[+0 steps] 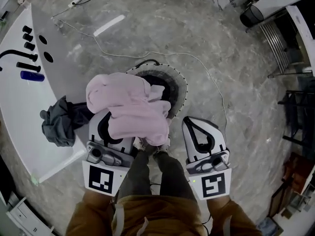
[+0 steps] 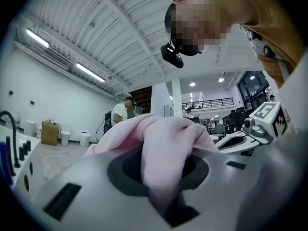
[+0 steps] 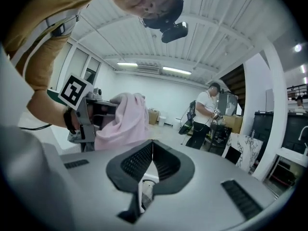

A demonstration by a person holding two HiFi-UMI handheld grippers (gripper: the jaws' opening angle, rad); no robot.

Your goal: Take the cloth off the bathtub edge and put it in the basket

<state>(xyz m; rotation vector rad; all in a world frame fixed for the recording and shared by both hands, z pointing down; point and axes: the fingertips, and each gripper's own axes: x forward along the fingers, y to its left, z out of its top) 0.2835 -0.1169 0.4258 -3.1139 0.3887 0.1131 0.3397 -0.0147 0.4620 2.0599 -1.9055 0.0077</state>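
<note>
The soft pink cloth [image 1: 129, 107] is off the white bathtub edge [image 1: 22, 109], clamped in the left gripper's [image 1: 110, 132] jaws above the round dark basket [image 1: 181, 90]. Dropping it in remains. The right gripper's [image 1: 197, 132] jaws are closed and empty.

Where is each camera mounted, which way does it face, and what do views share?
Head view: on the person's head, facing steeply down onto the pink cloth over the basket; left gripper, right gripper and legs show.
Left gripper view: on the left gripper, along jaws shut on the cloth; person's torso overhead.
Right gripper view: on the right gripper, along shut, empty jaws; person's arm at left.
Shared: all three show the cloth.
</note>
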